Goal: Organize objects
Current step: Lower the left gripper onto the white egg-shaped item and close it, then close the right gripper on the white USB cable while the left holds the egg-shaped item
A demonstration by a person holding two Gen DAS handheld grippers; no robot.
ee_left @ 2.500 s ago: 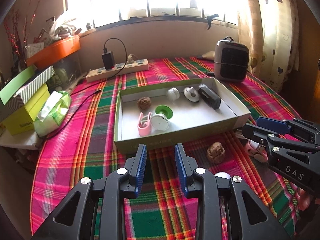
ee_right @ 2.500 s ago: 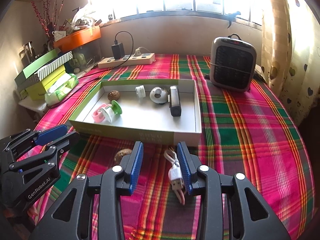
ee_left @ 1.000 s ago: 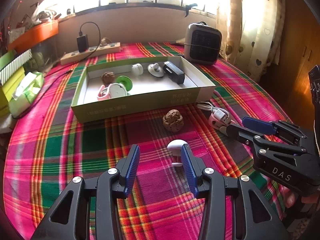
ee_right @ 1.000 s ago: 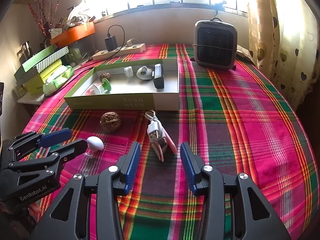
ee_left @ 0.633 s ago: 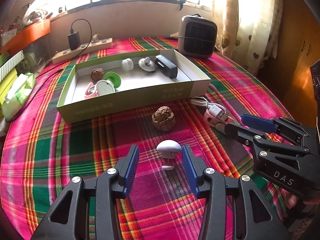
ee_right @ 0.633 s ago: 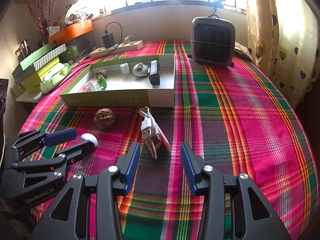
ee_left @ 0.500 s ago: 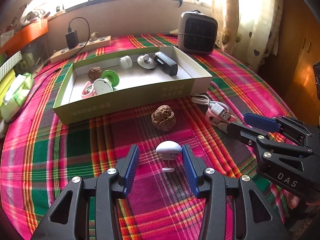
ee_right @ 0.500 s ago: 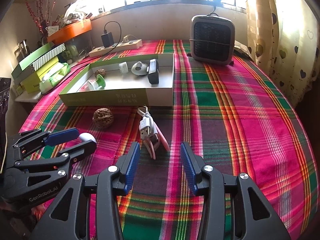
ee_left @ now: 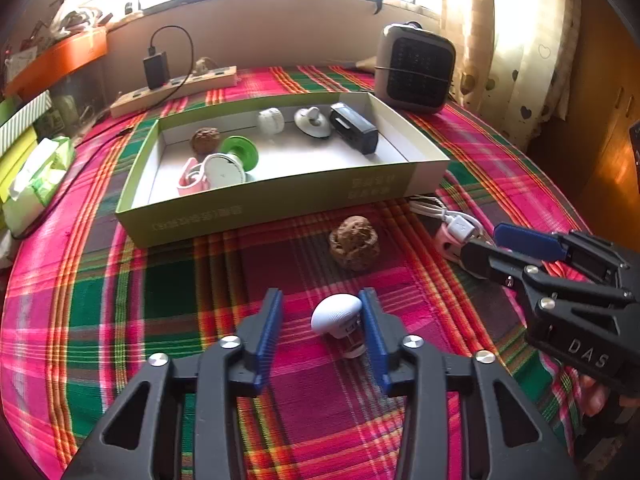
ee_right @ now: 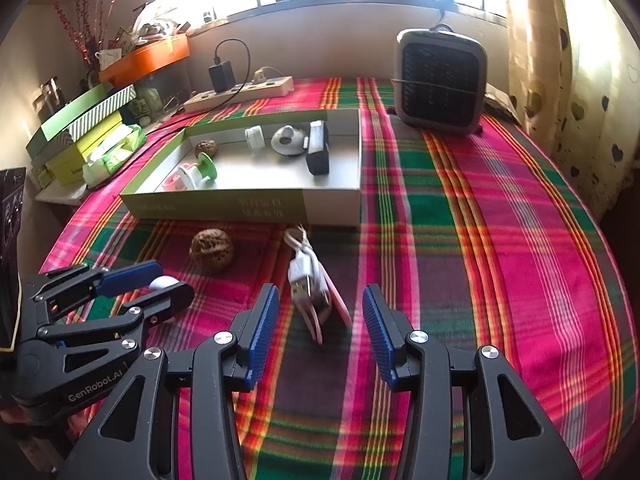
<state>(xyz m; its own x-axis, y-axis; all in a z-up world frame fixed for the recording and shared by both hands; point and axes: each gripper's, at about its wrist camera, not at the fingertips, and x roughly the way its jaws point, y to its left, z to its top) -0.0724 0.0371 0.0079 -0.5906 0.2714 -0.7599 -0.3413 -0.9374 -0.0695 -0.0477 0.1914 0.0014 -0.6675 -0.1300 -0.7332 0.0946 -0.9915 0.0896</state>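
Observation:
A small white mushroom-shaped piece (ee_left: 336, 314) stands on the plaid cloth between my left gripper's fingers. My left gripper (ee_left: 321, 312) is closing: the right pad touches the piece, while a gap remains at the left pad. A brown walnut (ee_left: 354, 242) lies just beyond, in front of the green box (ee_left: 280, 200). My right gripper (ee_right: 320, 304) is open, with a white USB cable bundle on a pink clip (ee_right: 306, 280) lying at its fingertips, untouched. In the right wrist view the left gripper (ee_right: 168, 282) is low at the left, around the white piece.
The box holds a second walnut (ee_left: 205, 140), a green-and-white reel (ee_left: 228, 162), a black device (ee_left: 354, 128) and small white parts. A grey heater (ee_right: 440, 80) stands at the back right and a power strip (ee_right: 240, 92) at the back. Stacked boxes (ee_right: 80, 120) sit off the left edge.
The left gripper's jaws have narrowed around the white piece, whose cap now leans against the right pad. The right gripper has hardly moved by the cable bundle.

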